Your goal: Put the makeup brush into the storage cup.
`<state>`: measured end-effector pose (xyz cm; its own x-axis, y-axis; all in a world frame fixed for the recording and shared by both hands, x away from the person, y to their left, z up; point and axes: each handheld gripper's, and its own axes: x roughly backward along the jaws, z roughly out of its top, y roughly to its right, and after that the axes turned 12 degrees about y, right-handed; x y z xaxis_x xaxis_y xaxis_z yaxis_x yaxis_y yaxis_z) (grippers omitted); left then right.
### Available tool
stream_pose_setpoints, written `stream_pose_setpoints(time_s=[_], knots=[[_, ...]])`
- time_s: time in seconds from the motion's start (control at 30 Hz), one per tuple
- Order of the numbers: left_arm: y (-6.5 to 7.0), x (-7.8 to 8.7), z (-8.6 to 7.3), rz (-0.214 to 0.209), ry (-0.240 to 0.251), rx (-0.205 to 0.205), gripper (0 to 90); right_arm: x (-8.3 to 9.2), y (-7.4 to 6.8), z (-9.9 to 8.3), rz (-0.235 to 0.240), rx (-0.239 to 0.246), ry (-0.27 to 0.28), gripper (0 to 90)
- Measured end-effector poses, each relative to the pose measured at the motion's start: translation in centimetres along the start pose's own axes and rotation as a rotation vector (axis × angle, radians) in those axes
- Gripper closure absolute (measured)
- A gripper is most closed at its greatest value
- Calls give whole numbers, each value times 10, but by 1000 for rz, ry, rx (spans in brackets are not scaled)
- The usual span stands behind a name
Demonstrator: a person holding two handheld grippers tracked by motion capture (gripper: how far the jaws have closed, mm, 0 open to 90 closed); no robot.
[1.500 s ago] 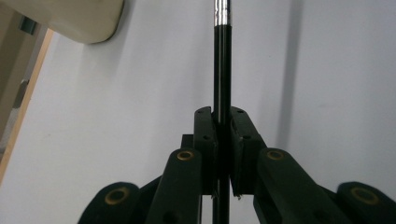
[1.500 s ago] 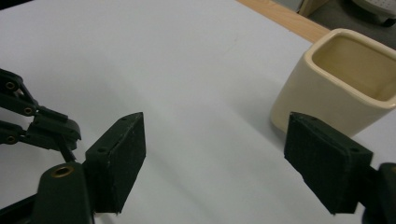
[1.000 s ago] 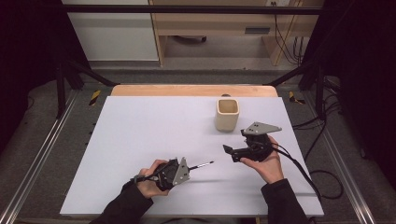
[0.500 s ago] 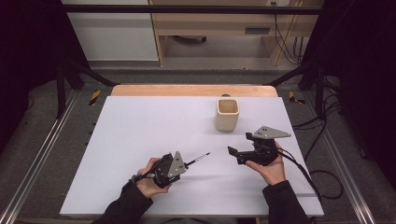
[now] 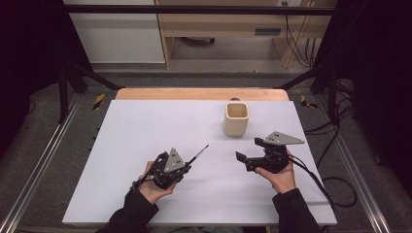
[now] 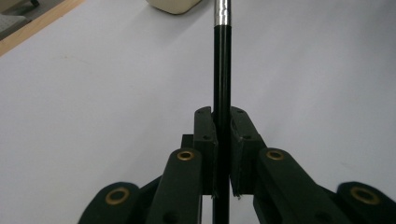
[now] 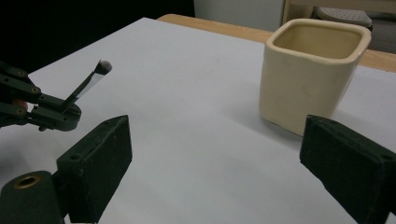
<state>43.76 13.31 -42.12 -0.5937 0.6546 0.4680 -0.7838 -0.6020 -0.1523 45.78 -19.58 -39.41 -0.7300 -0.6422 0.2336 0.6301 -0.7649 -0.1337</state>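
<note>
High view first: the left tool [image 5: 187, 167] sits low over the white surface [image 5: 145, 126], its jaws clamped on a thin black brush [image 5: 199, 154] whose bristle tip slants up and away toward the cream cup [image 5: 236, 118]; the grip looks to be near the handle's lower end, so most of the brush length stays free for steering the tip into an opening. Left gripper view bears this out; the black handle runs straight between the two pads, pinched along the jaw axis, with a silver ferrule farther up. The right tool [image 5: 245, 160] hovers just in front of the cup with its jaws wide apart and nothing between them; in the right gripper view the cup stands upright and empty between and beyond the pads, well apart from the brush; that hand seems placed to steady the cup, or take over the brush.
</note>
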Motion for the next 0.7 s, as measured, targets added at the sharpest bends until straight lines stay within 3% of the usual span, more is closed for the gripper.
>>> stream_pose_setpoints(time_s=[0.2, 0.4, 0.5, 0.7], knots=[[-4, 2, 0, 41, 12, 35, 831, 0, -1, 2, 16, -22, 26, 88], [-10, 6, 1, 56, 47, 108, 831, -5, -5, 2, 15, -57, 51, 82], [-13, 8, 1, 75, 58, 125, 831, -7, -5, 3, 35, -87, 75, 81], [-17, 10, 2, 92, 71, 158, 831, -13, -11, 6, 30, -96, 88, 81]])
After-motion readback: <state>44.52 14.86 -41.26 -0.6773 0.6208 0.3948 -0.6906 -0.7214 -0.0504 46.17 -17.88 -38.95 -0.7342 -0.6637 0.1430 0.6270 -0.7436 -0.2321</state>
